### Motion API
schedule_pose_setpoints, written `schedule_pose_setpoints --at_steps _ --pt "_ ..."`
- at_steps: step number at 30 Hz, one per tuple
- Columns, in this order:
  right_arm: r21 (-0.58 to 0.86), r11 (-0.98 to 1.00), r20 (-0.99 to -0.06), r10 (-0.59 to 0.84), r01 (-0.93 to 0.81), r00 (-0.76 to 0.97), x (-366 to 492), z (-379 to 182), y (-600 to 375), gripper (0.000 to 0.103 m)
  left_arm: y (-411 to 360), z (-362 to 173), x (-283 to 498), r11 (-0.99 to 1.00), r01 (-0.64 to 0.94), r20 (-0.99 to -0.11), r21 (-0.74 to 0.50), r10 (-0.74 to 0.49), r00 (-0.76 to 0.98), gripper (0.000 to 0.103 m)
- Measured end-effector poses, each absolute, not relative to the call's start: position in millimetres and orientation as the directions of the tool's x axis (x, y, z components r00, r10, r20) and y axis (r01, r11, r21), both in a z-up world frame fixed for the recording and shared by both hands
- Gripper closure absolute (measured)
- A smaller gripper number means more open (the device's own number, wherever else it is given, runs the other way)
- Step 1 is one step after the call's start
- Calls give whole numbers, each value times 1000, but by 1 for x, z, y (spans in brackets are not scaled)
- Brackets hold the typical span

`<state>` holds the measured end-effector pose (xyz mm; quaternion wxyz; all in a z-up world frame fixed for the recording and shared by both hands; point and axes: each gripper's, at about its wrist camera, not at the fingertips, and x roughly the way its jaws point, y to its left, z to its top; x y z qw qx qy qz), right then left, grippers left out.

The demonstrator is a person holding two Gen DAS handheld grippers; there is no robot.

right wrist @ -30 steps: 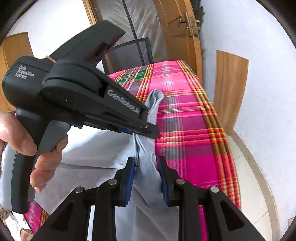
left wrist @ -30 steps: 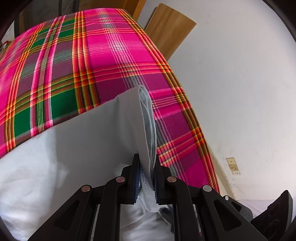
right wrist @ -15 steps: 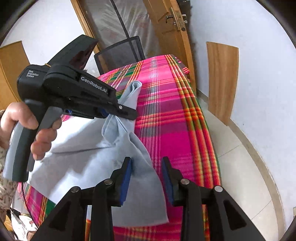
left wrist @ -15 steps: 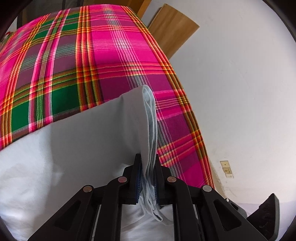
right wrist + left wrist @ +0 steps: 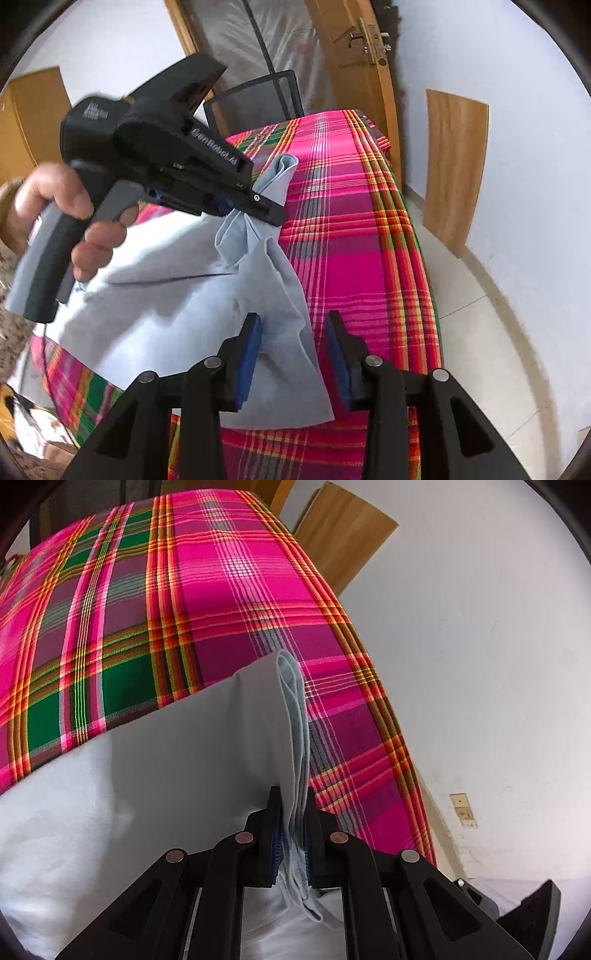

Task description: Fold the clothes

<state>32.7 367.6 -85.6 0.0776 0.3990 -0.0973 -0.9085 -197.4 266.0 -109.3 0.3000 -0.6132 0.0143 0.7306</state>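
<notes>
A bench (image 5: 354, 236) draped in a pink, green and orange plaid cloth (image 5: 207, 602) stretches ahead of both pairs of tongs. Past its far end stand a dark mesh-backed chair (image 5: 258, 98) and a wooden door (image 5: 354, 55) with a metal handle; white walls close the room to the right of the tongs, with a loose wooden panel (image 5: 454, 166) leaning against the wall and pale floor tiles (image 5: 487, 350) below it.

A pale blue garment (image 5: 166, 295) lies spread on the plaid. The left tongs (image 5: 293, 834) are pressed together on a gathered, layered fold of it, lifted off the bench; a hand (image 5: 66, 214) grips their handle. The right tongs (image 5: 293, 347) stand spread, having just been opening; the garment's near corner lies between and beneath the pads without being pinched.

No containers show in either view.
</notes>
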Motion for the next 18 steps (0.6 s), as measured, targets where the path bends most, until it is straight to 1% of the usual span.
schedule_pose_setpoints --at_steps 1,2,5,8,18 --pt "231 -971 -714 -214 64 -667 31 -86 365 68 267 -109 -199 -818 -459 -905 -346 421 -67 93" --pt "224 -972 -717 -209 64 -665 30 -86 363 78 268 -108 -199 -816 -462 -905 -347 421 -65 93" --pt "251 -966 -718 -228 61 -657 29 -88 360 93 266 -107 -199 -811 -446 -896 -378 442 -45 94" --pt "266 -961 -707 -244 70 -664 32 -80 356 94 259 -103 -200 -802 -451 -888 -393 458 -41 95" --pt "174 -979 -699 -199 106 -687 40 -53 310 94 234 -87 -210 -773 -460 -860 -436 508 -39 95"
